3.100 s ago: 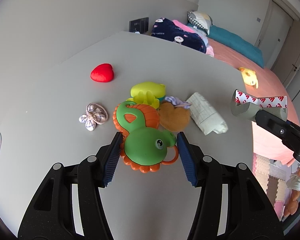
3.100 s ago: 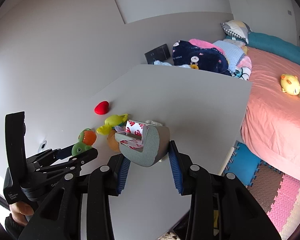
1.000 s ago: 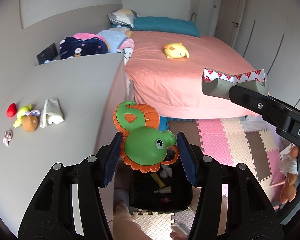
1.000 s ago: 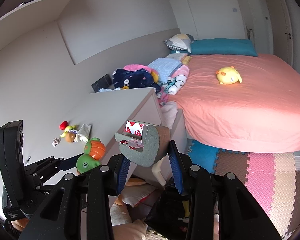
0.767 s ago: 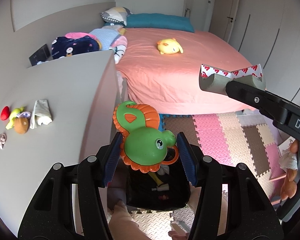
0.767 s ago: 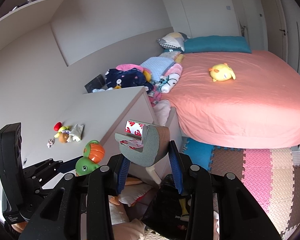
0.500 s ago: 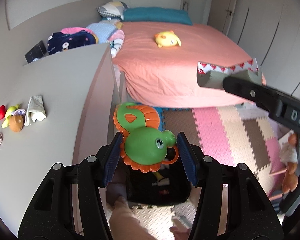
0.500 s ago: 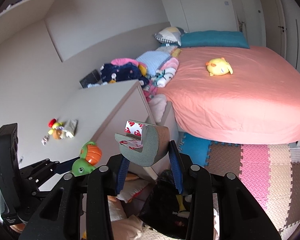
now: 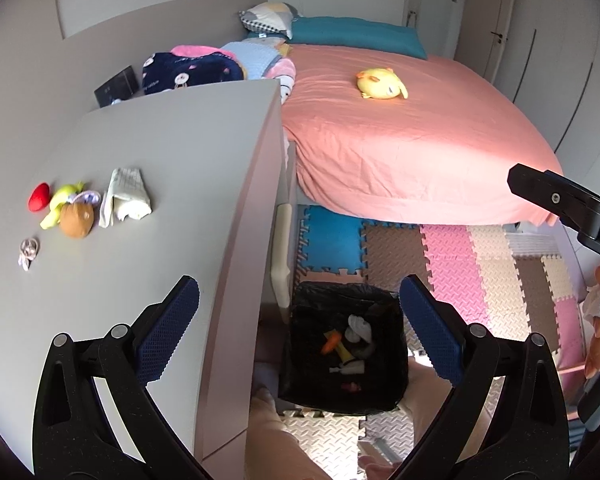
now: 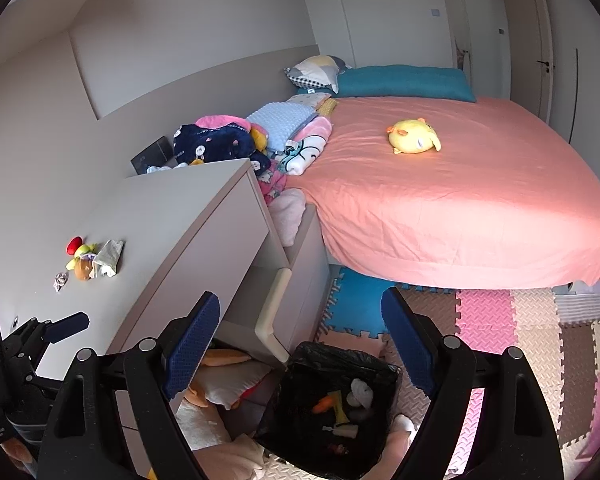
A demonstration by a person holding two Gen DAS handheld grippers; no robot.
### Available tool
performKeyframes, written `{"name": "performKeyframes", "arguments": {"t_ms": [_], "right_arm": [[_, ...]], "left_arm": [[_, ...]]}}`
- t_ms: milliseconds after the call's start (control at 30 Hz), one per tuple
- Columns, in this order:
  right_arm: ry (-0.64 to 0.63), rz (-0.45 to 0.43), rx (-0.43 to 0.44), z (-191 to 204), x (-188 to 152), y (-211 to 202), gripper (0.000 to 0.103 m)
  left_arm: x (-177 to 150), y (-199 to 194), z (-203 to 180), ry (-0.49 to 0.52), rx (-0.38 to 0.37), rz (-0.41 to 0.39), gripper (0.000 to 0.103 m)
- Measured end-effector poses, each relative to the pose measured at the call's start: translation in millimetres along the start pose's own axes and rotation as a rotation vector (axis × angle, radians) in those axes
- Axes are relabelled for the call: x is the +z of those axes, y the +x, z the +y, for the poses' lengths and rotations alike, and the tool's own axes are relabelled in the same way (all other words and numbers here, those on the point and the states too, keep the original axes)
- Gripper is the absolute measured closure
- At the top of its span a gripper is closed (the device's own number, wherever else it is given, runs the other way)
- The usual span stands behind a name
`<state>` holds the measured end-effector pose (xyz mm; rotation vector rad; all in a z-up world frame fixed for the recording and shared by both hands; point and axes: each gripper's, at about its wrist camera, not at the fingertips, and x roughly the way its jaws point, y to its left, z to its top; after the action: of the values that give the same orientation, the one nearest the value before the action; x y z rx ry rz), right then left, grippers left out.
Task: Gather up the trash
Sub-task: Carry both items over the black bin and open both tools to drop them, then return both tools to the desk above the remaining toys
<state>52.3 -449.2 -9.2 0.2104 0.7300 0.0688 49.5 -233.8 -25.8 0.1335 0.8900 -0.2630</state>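
Observation:
A black-lined trash bin (image 9: 300, 360) stands on the floor beside the grey desk (image 9: 172, 184); it also shows in the right wrist view (image 10: 296, 408). Several small pieces lie inside it, among them an orange one (image 9: 331, 340). My left gripper (image 9: 298, 324) is open and empty above the bin. My right gripper (image 10: 300, 336) is open and empty above the bin too. On the desk lie a red heart (image 9: 39, 197), a yellow toy (image 9: 62, 203), a brown plush (image 9: 75, 225), a folded white cloth (image 9: 126, 198) and a small bow (image 9: 28, 252).
A bed with a pink sheet (image 9: 400, 136) and a yellow plush (image 9: 380, 85) fills the right side. Foam puzzle mats (image 9: 480, 272) cover the floor. Folded clothes (image 10: 228, 140) are piled behind the desk. Soft things (image 10: 220, 384) lie under the desk.
Both grippers have opened. The green and orange toy has left my left gripper and the grey foam corner piece has left my right gripper; neither is clearly seen now.

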Motion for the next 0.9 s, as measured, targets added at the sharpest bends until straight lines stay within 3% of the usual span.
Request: {"name": "performKeyframes", "arguments": {"t_ms": [900], "right_arm": [[-0.048, 0.044, 0.066, 38.5, 8.1, 34.0, 0.020]], "left_arm": [[2.4, 6.9, 41.4, -0.091, 0.021, 0.015, 0.006]]}}
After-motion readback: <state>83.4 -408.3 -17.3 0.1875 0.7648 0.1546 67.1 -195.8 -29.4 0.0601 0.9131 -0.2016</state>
